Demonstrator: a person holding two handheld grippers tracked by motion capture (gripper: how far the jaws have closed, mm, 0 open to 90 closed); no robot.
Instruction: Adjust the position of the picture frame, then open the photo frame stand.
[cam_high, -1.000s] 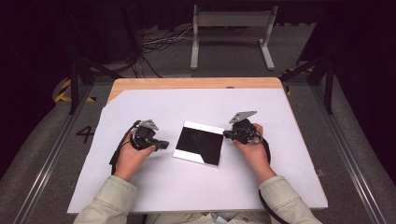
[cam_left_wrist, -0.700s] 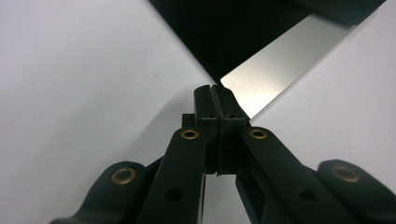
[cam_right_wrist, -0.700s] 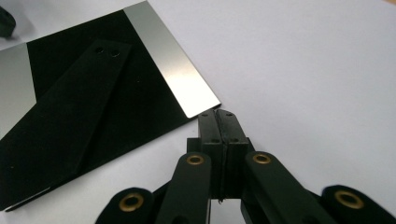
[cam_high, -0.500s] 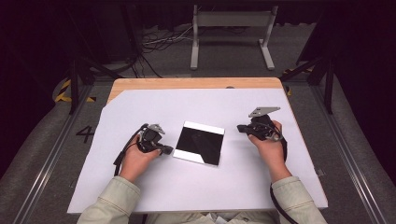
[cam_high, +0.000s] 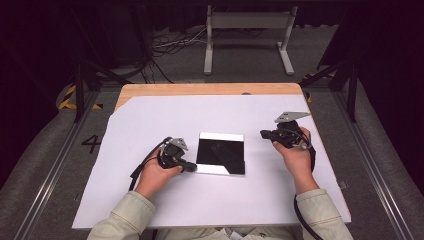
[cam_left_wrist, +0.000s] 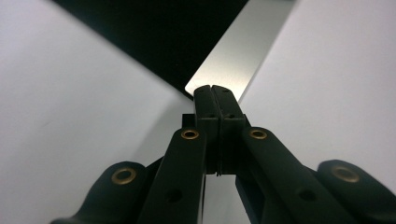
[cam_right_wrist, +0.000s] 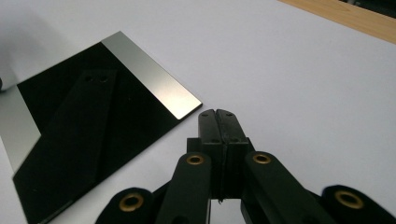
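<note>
A square mirror-like plate (cam_high: 221, 152), dark and glossy with silvery bands, lies flat in the middle of the white sheet (cam_high: 150, 115). My left gripper (cam_high: 194, 167) is shut, its tips at the plate's near left corner (cam_left_wrist: 212, 70). In the left gripper view the closed tips (cam_left_wrist: 211, 89) sit right at that silvery corner; contact cannot be told. My right gripper (cam_high: 263, 133) is shut and empty, held to the right of the plate. In the right gripper view its tips (cam_right_wrist: 219, 114) hover just beside the plate's corner (cam_right_wrist: 154, 88), apart from it.
The white sheet covers a wooden table (cam_high: 200, 89) whose far edge shows bare. A metal stand (cam_high: 247, 30) and cables (cam_high: 170, 45) sit on the floor beyond the table. Floor rails run along both sides.
The right gripper has drawn away from the plate, up and to the right. The left gripper has slid nearer, toward the plate's near left corner. The plate has stayed put.
</note>
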